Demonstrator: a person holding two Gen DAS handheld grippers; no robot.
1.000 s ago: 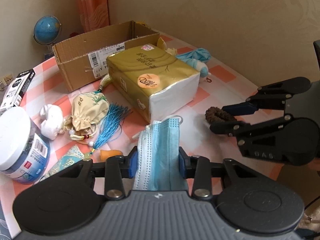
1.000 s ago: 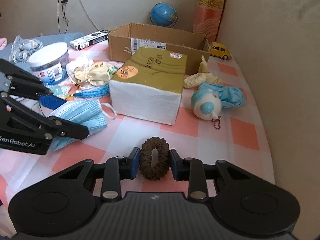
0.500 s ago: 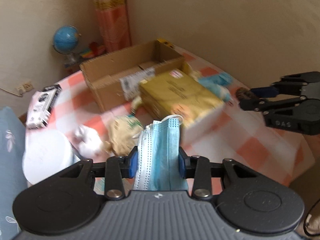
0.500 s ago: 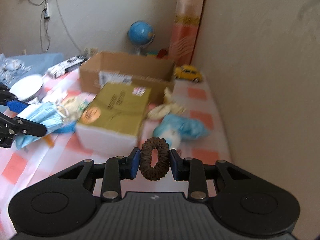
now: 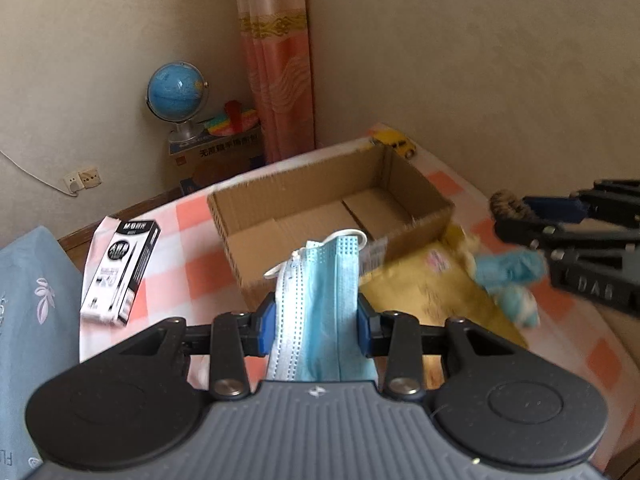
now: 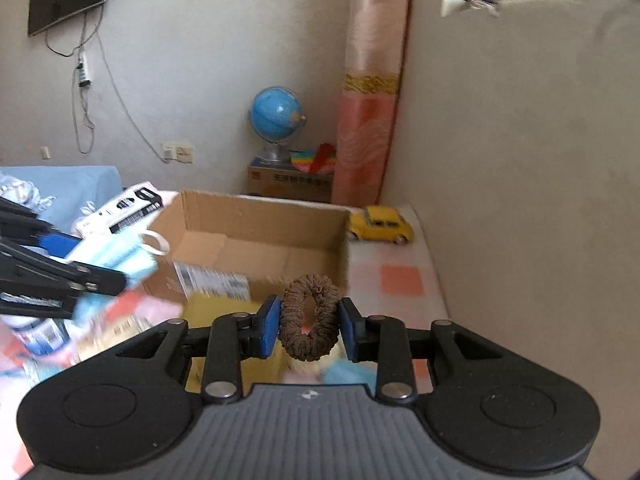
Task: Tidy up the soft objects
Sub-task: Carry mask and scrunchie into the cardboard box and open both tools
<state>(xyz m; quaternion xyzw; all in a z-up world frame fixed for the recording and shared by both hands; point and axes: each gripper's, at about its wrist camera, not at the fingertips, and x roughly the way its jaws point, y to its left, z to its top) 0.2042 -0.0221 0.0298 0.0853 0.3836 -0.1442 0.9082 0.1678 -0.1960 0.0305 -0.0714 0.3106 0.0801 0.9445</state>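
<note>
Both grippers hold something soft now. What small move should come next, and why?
Probably carry both a little further forward until they hang over the cardboard box, then release. The left gripper is shut on the blue face mask, the right gripper on the brown scrunchie. The box lies open and looks empty just ahead of both.

**Open box clear from above**

The cardboard box [image 5: 332, 208] gapes open at mid-frame, its floor bare. A black-and-white carton [image 5: 120, 272] flanks it left, a yellow toy car [image 6: 380, 225] upper right, the wall close behind.
</note>
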